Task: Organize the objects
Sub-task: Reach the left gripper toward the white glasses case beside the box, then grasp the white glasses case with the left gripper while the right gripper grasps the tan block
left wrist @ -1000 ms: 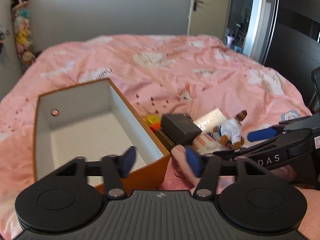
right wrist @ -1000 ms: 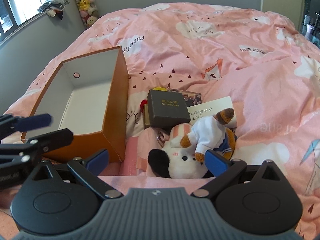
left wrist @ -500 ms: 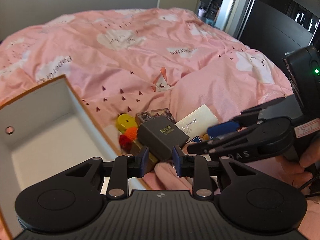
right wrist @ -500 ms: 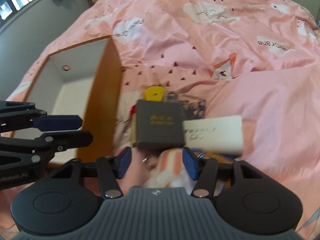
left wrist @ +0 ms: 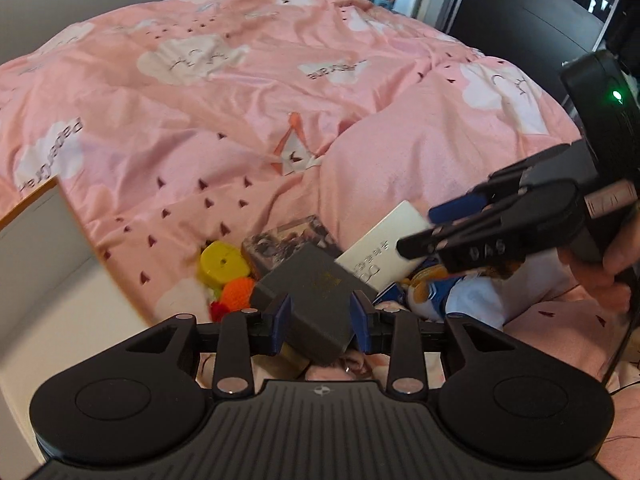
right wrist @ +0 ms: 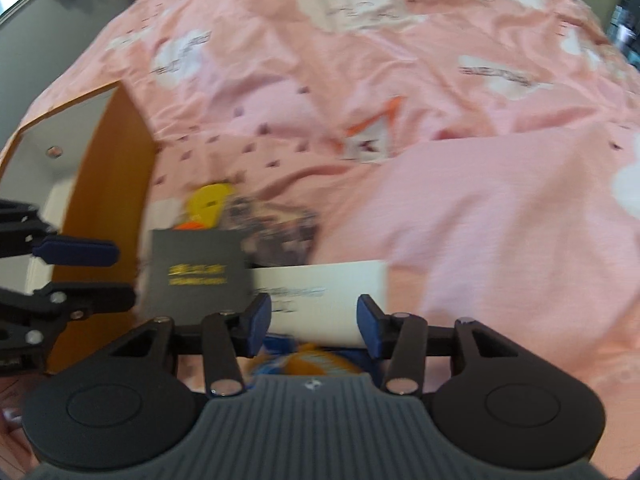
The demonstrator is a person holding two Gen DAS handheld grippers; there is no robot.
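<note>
Bed [left wrist: 360, 92] with pink cloud duvet, dark wardrobe behind. Dark grey box [left wrist: 316, 292] tops a clutter pile just right of the orange storage box [right wrist: 108, 184]. A second ago both tools hung back; now the left hand-held gripper [left wrist: 320, 314] straddles the dark box, jaws opening, pads flanking it, contact unclear. Right hand-held gripper [right wrist: 314, 322] sits half-spread over the white card box [right wrist: 320, 292], pinching nothing. Pickup looks imminent. The orange box's near wall crowds the left; open duvet lies right and beyond.
</note>
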